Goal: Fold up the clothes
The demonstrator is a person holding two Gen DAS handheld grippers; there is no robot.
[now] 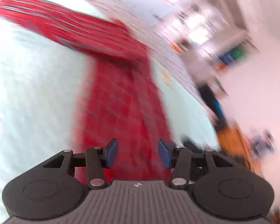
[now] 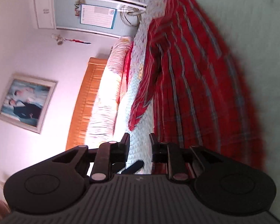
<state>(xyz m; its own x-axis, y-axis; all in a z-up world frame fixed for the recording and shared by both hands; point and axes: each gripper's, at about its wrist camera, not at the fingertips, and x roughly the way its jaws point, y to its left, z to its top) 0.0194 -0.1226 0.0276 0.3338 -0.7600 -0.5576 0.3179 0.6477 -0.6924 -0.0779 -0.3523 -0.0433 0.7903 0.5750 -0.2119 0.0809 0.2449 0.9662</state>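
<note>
Shirt [image 2: 186,85] — red plaid, centre-right on bed [image 2: 138,100]; left gripper [image 1: 138,154] spread and empty, right gripper [image 2: 139,145] parted — nothing pinched.

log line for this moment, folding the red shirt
task: fold clothes | left gripper: open, empty, over red plaid shirt | right gripper: open, empty, beside shirt | left view blurred

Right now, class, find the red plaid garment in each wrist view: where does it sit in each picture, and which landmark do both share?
Left wrist view: the red plaid garment runs blurred from the upper left down the middle to the open fingers.
Right wrist view: it fills the right half, the picture turned sideways.
Shared landmark: the orange wooden headboard.
</note>
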